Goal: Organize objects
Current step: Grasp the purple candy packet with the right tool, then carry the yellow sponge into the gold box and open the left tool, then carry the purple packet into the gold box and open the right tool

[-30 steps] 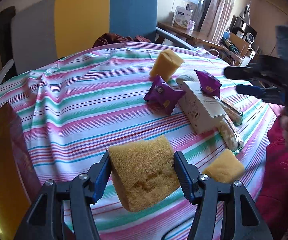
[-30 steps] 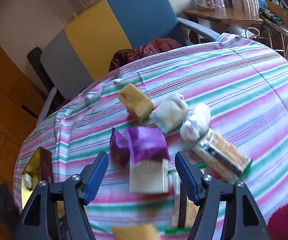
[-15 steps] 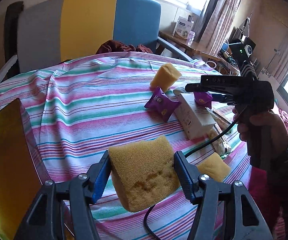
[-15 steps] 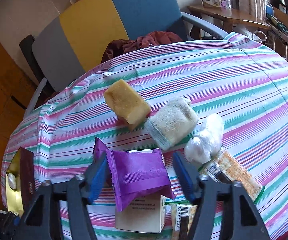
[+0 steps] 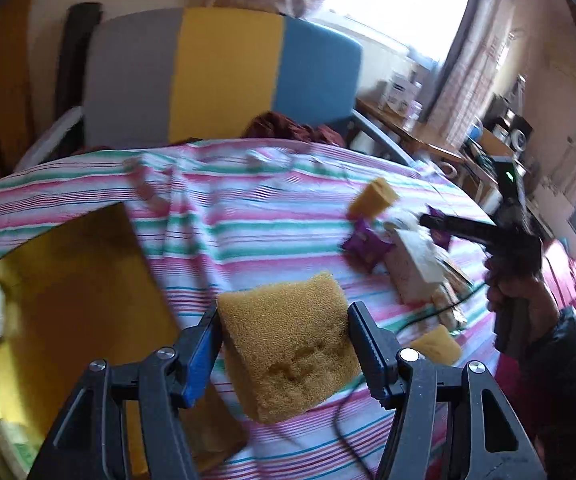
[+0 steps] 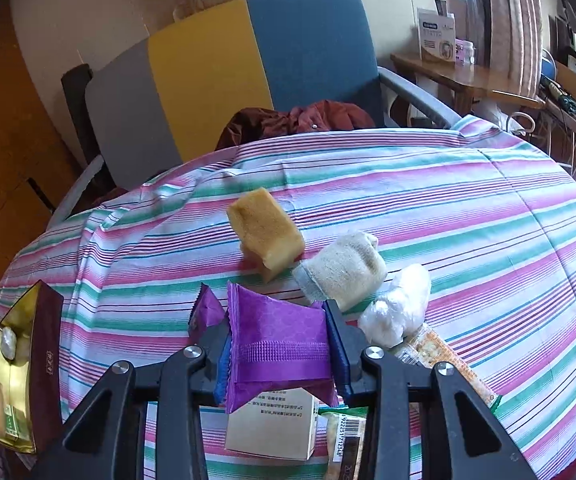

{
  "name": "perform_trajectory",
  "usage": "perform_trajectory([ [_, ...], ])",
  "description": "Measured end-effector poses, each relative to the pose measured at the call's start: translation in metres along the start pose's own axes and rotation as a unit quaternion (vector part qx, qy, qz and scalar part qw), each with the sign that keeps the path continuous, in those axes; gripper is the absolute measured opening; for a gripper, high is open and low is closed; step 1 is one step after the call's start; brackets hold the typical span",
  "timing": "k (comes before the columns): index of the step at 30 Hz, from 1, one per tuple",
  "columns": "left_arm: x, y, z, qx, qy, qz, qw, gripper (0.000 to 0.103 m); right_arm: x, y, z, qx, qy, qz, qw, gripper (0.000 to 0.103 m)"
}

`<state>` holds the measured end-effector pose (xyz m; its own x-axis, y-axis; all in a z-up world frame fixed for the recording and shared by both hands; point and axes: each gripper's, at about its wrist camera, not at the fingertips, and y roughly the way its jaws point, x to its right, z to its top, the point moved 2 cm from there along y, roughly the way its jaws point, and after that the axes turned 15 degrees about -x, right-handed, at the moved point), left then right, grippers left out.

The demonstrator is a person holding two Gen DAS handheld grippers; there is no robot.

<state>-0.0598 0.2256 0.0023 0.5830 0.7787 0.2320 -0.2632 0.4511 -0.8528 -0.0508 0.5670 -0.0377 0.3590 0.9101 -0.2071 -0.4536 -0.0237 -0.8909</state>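
Downward-tilted, right tongs [image 6: 278, 346] are closing on purple packet [image 6: 278, 344]

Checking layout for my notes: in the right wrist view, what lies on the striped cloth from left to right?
Open gold-lined box → small purple packet → yellow sponge → folded cream towel → crumpled white plastic bag.

Both wrist cams close, angled down; shared striped tablecloth [image 5: 248, 216].

Bare striped tablecloth [image 6: 468, 208] beyond clutter
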Motion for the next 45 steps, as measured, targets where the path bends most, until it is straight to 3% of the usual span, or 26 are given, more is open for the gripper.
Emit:
perform_trajectory([
  [3,-0.054,-0.029,-0.007,0.018,-0.044,0.040,0.9980,0.063,-0.004,-0.004,-0.001,0.008,-0.008,0.004,1.000,0.038],
  [7,-0.136,-0.055,-0.021,0.020,-0.114,0.103,0.9879,0.063,-0.008,-0.003,-0.002,0.009,-0.016,0.005,1.000,0.038],
  [11,-0.192,-0.052,-0.038,0.001,-0.156,0.152,0.9761,0.063,-0.013,-0.002,-0.003,0.008,-0.022,-0.001,1.000,0.038],
  [14,-0.217,-0.038,-0.048,-0.019,-0.176,0.163,0.9706,0.063,-0.012,-0.001,-0.003,0.007,-0.019,-0.004,1.000,0.038],
  [19,-0.234,-0.017,-0.057,-0.039,-0.183,0.184,0.9650,0.064,-0.015,-0.003,-0.003,0.004,-0.018,-0.011,1.000,0.038],
  [25,-0.235,-0.011,-0.061,-0.040,-0.164,0.199,0.9654,0.068,-0.035,-0.021,-0.009,0.015,-0.034,-0.009,0.999,0.038],
  [30,-0.235,-0.020,-0.064,-0.022,-0.166,0.200,0.9653,0.079,-0.069,-0.043,-0.014,0.031,-0.065,0.002,0.997,0.038],
  [35,-0.236,-0.042,-0.067,0.012,-0.178,0.195,0.9645,0.079,-0.128,-0.064,-0.026,0.042,-0.116,0.041,0.992,0.038],
  [40,-0.237,-0.070,-0.076,0.047,-0.202,0.187,0.9603,0.079,-0.213,-0.061,-0.057,0.009,-0.197,0.112,0.974,0.038],
  [45,-0.240,-0.088,-0.095,0.059,-0.219,0.179,0.9575,0.081,-0.315,-0.031,-0.112,-0.055,-0.298,0.167,0.938,0.038],
])
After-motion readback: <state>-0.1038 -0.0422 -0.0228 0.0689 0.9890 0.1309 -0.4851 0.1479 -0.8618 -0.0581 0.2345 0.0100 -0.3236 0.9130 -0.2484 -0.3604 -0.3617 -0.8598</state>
